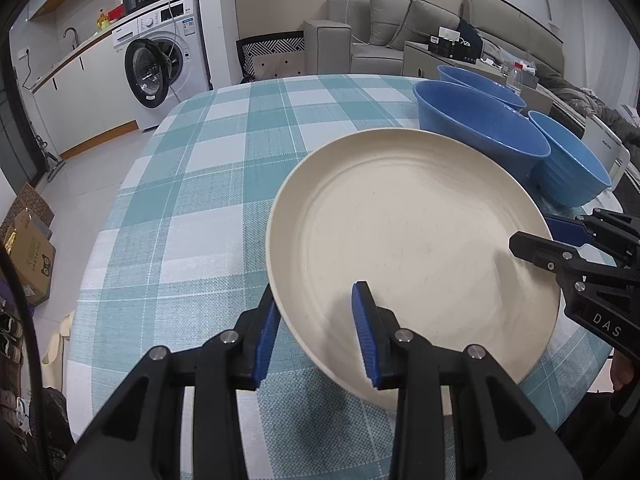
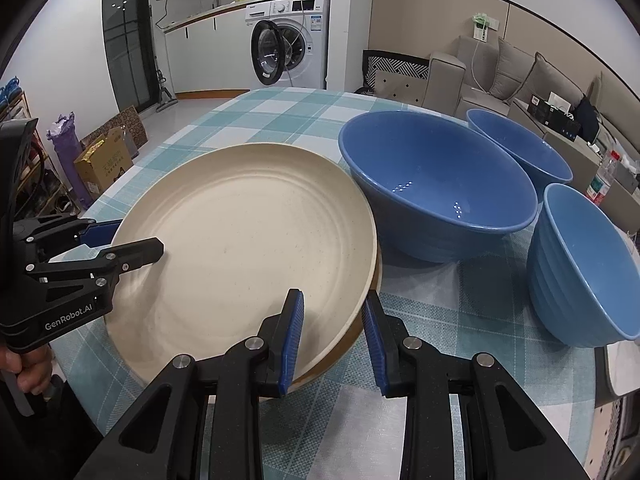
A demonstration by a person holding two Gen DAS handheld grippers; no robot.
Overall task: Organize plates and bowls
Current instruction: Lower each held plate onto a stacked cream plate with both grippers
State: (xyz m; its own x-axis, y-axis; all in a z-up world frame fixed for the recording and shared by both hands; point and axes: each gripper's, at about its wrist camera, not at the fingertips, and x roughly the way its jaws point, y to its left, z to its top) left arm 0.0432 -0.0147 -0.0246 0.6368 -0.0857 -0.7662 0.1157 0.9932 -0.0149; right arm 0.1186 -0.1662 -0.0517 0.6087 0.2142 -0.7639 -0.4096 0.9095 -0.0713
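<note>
While both grippers (image 1: 316,334) (image 2: 334,334) clamp the plate (image 1: 400,232) near the table's (image 1: 192,184) edge, we risk knocking the bowl (image 2: 436,184).

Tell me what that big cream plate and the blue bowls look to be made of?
The round cream plate looks matte and faintly speckled, with ridged rings: possibly wheat-straw plastic or melamine, perhaps unglazed-looking ceramic. The large blue bowl and its two blue companions have a smooth, slightly glossy inside with small light glints and ribbed outsides: glazed ceramic or plastic; the look leaves it open.
</note>
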